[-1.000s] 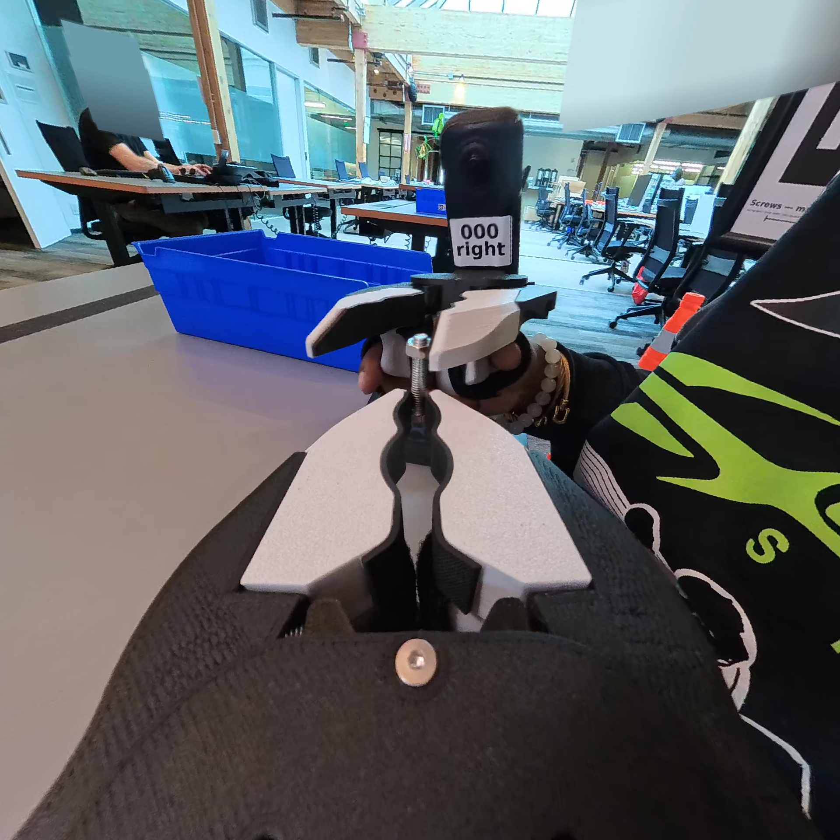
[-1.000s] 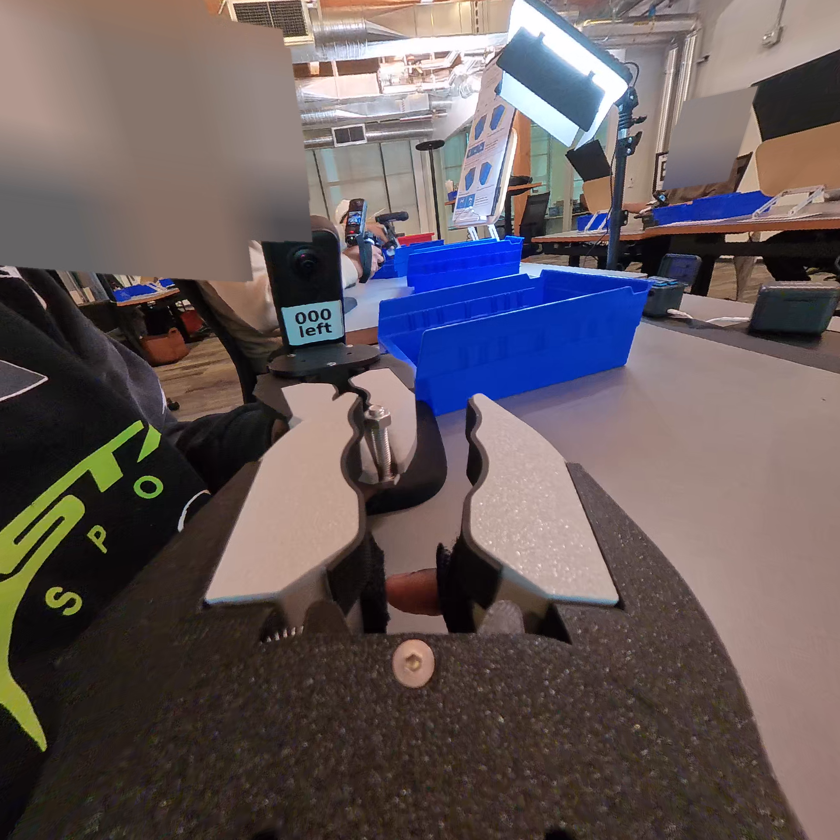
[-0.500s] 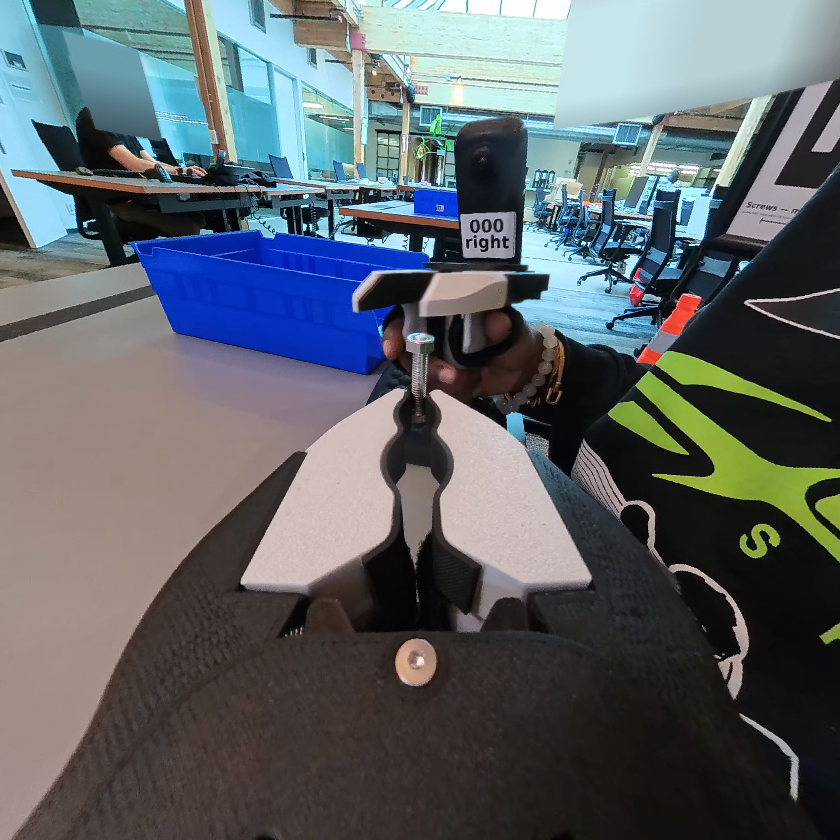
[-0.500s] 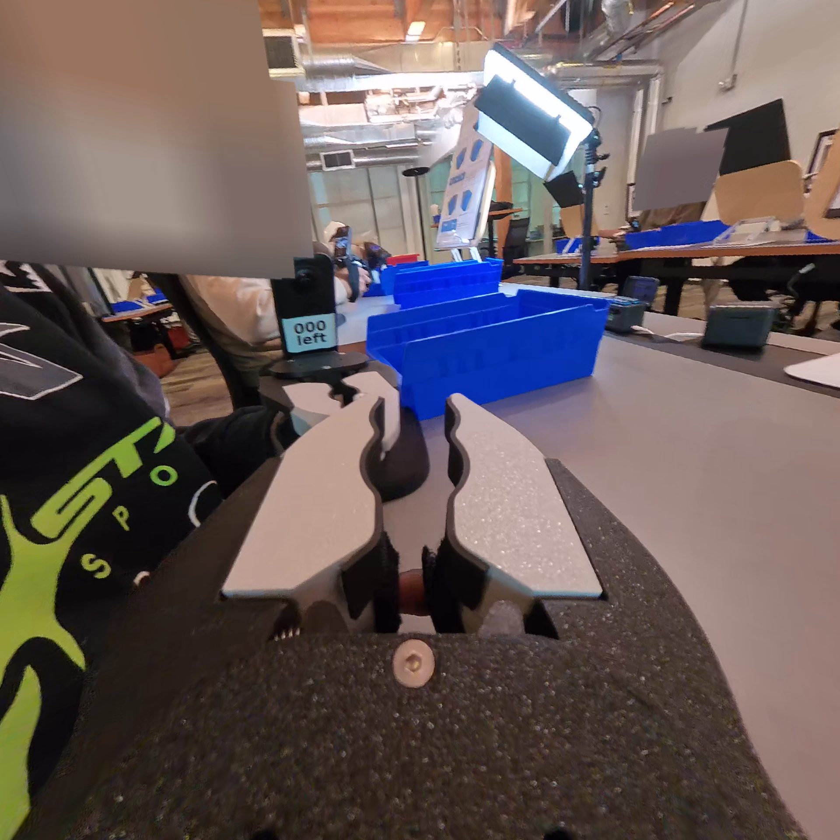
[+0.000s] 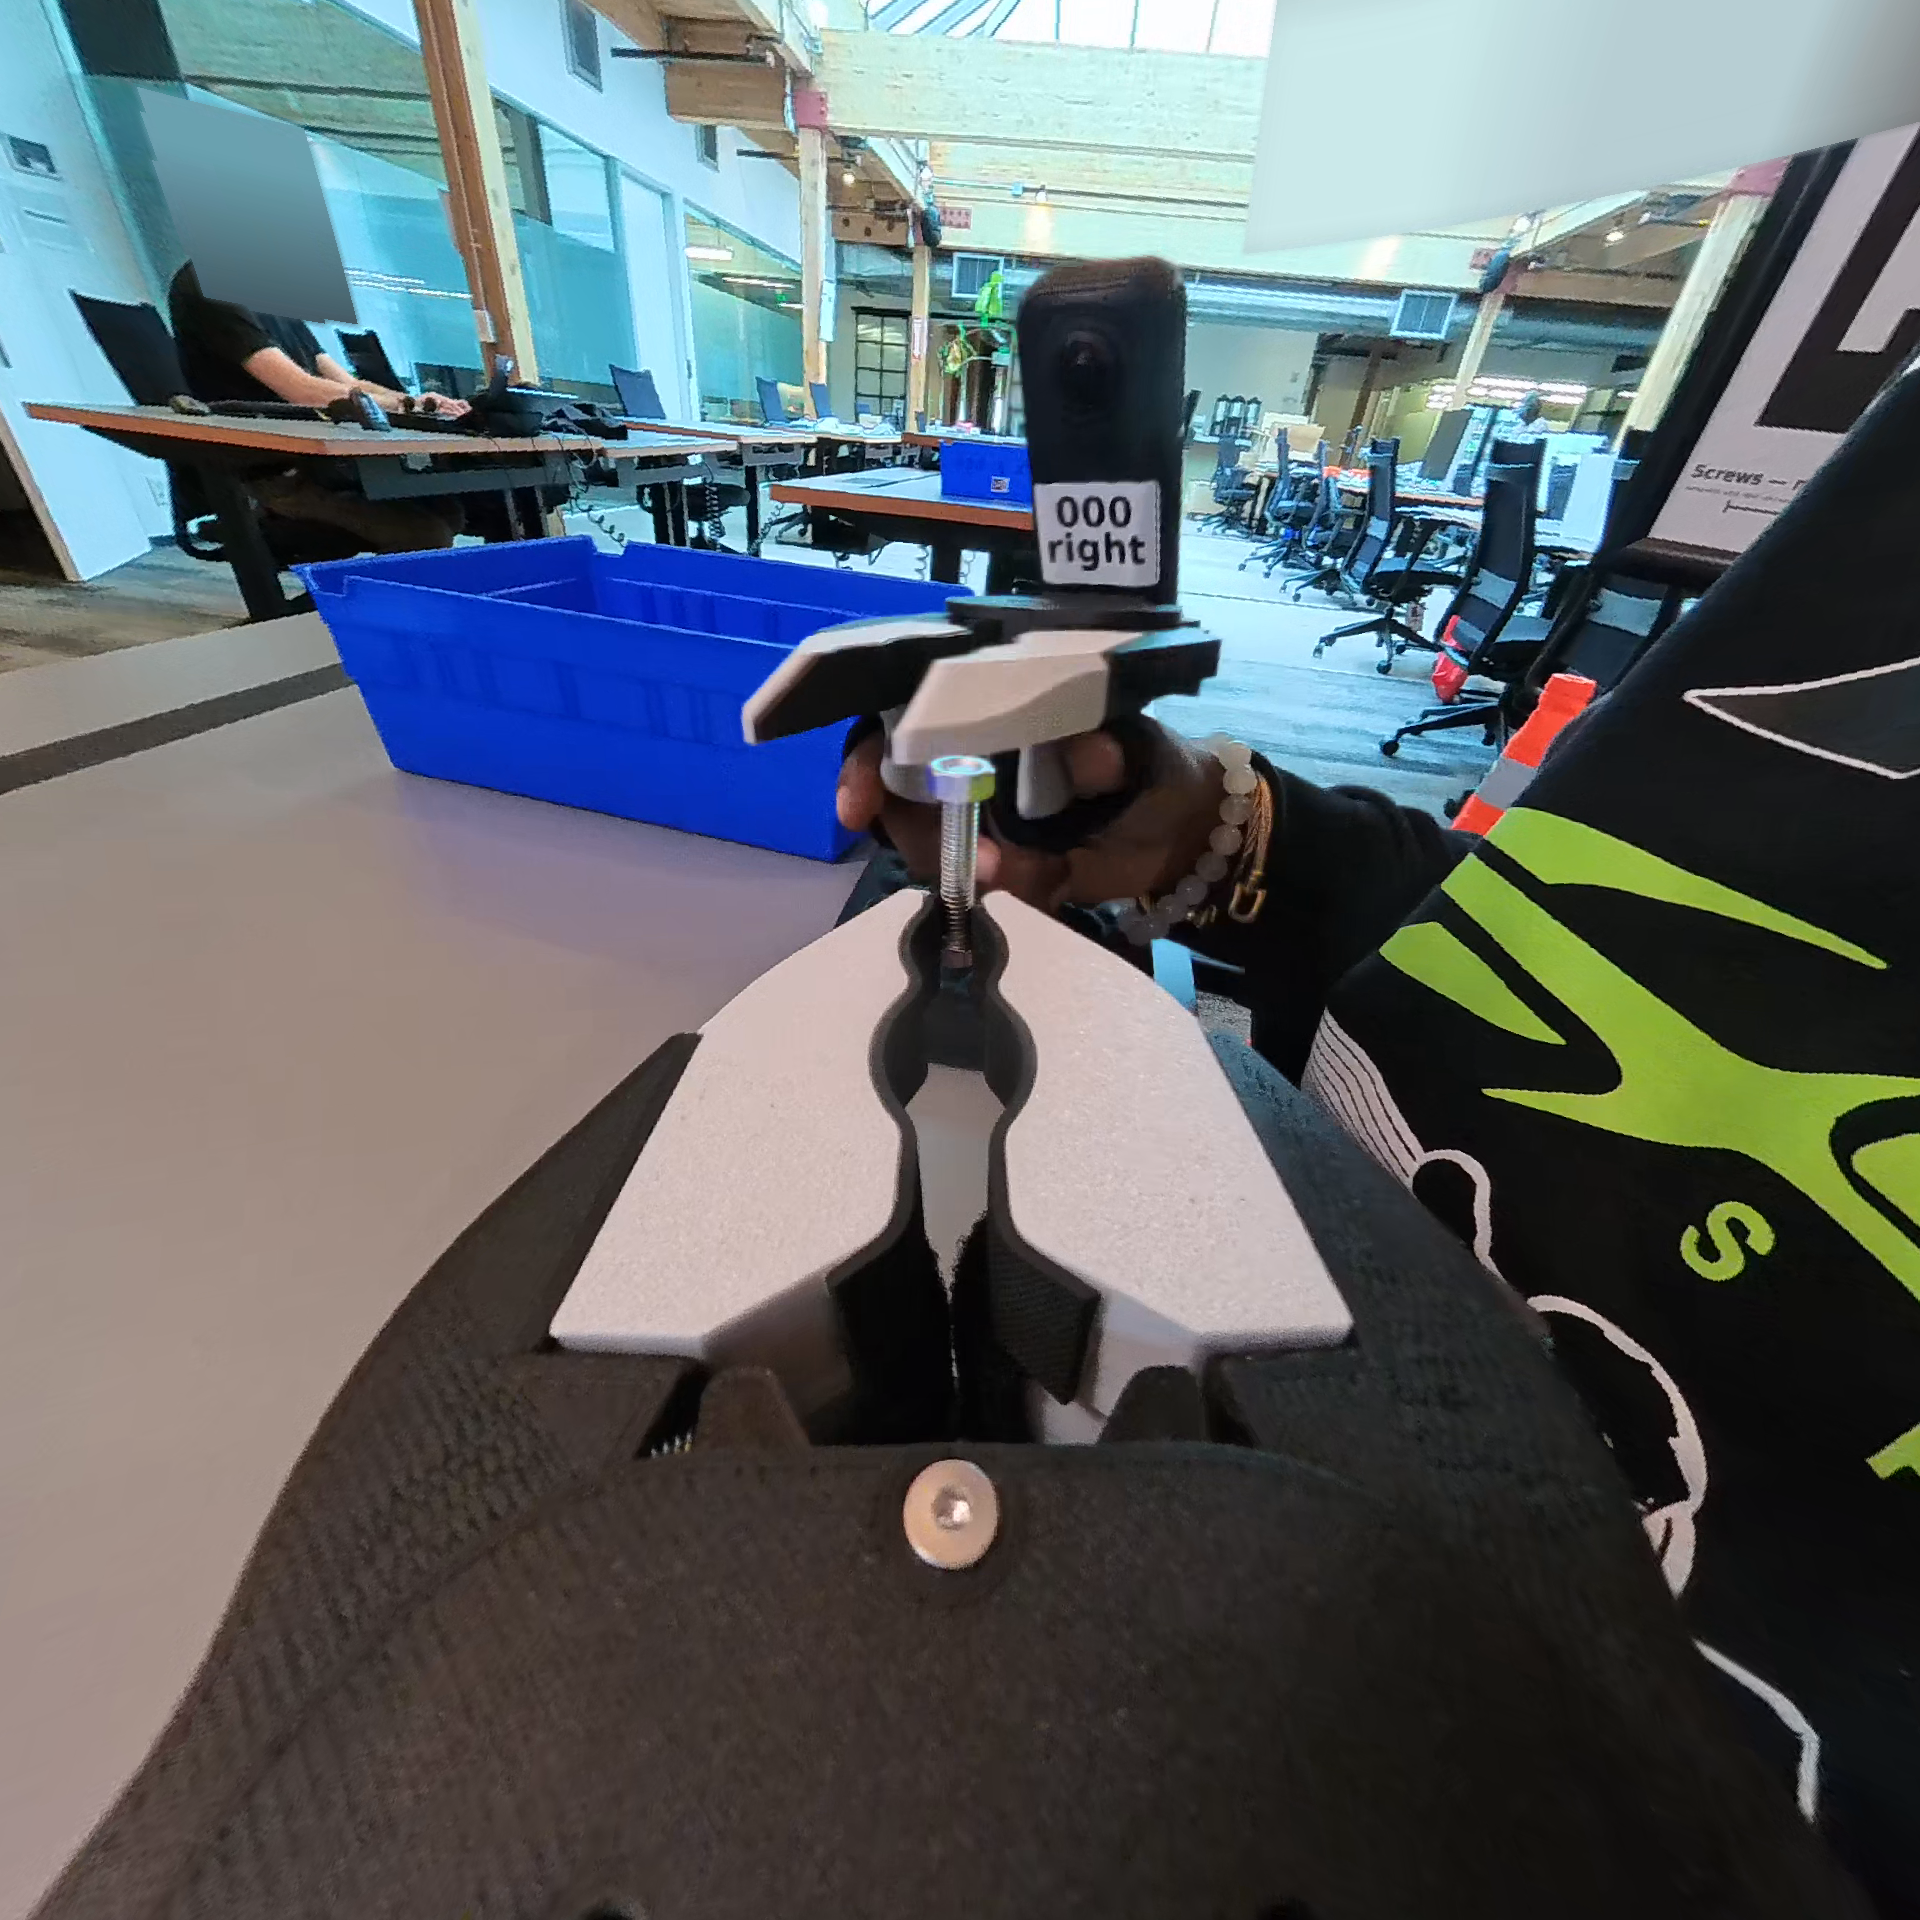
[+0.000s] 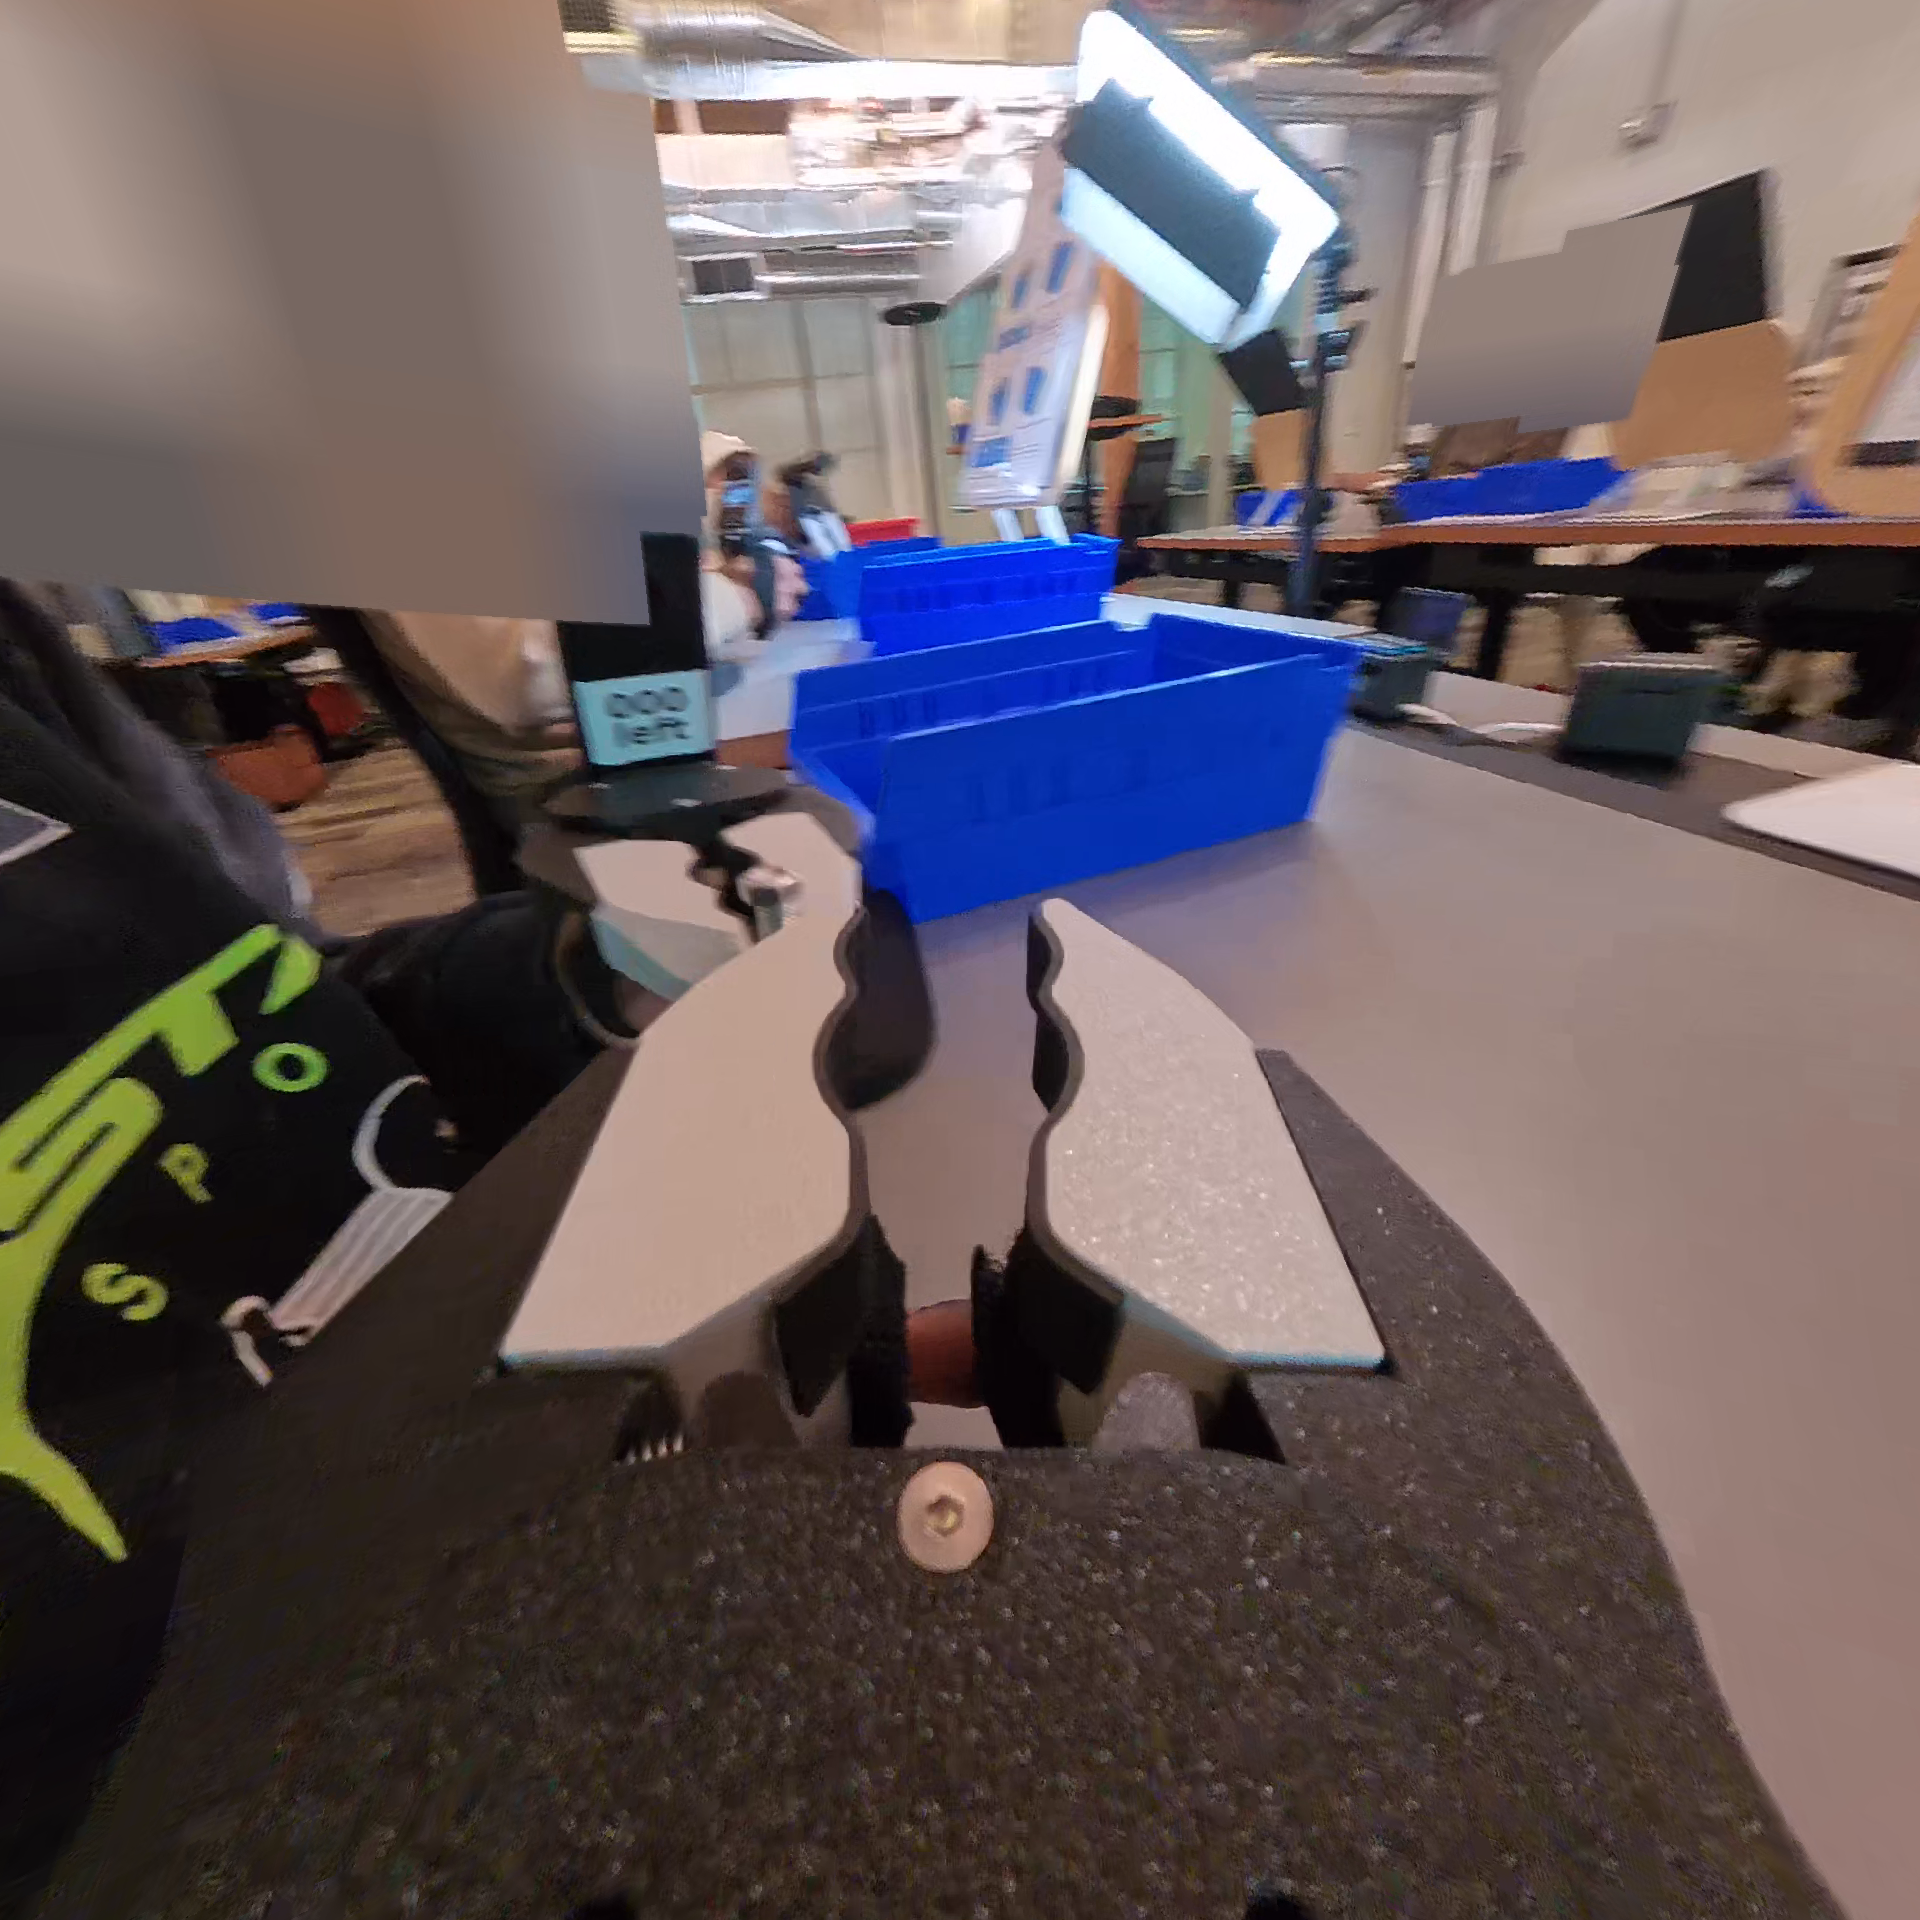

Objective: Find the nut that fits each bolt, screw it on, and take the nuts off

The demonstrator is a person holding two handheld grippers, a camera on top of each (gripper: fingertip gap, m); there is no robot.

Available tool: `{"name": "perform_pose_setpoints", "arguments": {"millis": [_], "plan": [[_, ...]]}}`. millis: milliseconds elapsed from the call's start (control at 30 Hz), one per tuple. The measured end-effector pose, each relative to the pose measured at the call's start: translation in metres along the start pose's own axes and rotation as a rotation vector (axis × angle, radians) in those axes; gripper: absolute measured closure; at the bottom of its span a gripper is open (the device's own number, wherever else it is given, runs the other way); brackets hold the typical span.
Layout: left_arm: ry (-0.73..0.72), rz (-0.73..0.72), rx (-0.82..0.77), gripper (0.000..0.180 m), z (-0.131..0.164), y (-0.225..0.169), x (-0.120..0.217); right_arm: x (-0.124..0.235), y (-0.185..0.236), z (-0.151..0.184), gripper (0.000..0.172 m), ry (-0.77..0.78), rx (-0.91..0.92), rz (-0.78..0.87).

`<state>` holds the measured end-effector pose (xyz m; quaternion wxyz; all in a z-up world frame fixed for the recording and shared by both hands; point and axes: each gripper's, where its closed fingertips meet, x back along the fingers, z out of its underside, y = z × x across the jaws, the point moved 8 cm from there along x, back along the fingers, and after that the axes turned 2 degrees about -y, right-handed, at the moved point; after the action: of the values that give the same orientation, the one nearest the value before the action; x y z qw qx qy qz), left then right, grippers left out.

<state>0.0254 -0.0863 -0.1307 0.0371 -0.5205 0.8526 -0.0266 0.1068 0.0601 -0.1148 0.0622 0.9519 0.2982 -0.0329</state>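
Observation:
My left gripper (image 5: 956, 920) is shut on a silver threaded bolt (image 5: 958, 842). The bolt stands upright out of the fingertips, with a hex-shaped piece (image 5: 961, 774) at its top end. I cannot tell whether that piece is the bolt's head or a nut. My right gripper (image 6: 948, 935) is open, with only the table showing between its fingers. In the left wrist view the right gripper (image 5: 904, 707) hovers just behind the bolt's top, held by a hand. In the right wrist view the bolt (image 6: 771, 896) and the left gripper (image 6: 717, 883) lie to the left of my left finger.
A blue bin (image 5: 623, 665) stands on the grey table (image 5: 312, 987) beyond the grippers. It also shows in the right wrist view (image 6: 1081, 748). The person's black and green shirt (image 5: 1662, 1039) fills the near side. Small grey boxes (image 6: 1642, 707) sit at the table's far edge. Left tips to right tips: about 4 cm.
The right gripper's fingers stood wide beside the bolt's top, narrowed, then opened slightly. The gripper has shifted so the bolt now lies outside its fingers. The left gripper has kept hold of the bolt.

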Motion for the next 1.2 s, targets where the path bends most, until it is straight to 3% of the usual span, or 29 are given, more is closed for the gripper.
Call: {"name": "perform_pose_setpoints", "arguments": {"millis": [133, 400, 633, 800, 1033, 1200], "plan": [[0.003, -0.005, 0.005, 0.175, 0.0, 0.001, 0.0, 0.011, -0.001, -0.003, 0.144, -0.025, -0.009, -0.008], [0.016, -0.01, -0.008, 0.175, 0.001, 0.0, -0.002, -0.019, 0.017, -0.002, 0.131, -0.018, -0.025, -0.113], [0.021, -0.013, -0.015, 0.175, 0.001, 0.0, -0.002, -0.013, 0.01, -0.001, 0.125, 0.0, -0.024, -0.074], [0.009, -0.009, -0.003, 0.175, 0.001, 0.001, -0.001, 0.012, -0.005, -0.003, 0.139, 0.009, 0.012, 0.04], [0.024, -0.02, -0.014, 0.175, 0.002, 0.001, -0.002, -0.008, 0.02, -0.014, 0.145, 0.123, 0.011, -0.156], [0.04, -0.023, -0.032, 0.175, 0.003, 0.0, -0.004, -0.017, 0.023, -0.013, 0.152, 0.224, 0.025, -0.179]]}}
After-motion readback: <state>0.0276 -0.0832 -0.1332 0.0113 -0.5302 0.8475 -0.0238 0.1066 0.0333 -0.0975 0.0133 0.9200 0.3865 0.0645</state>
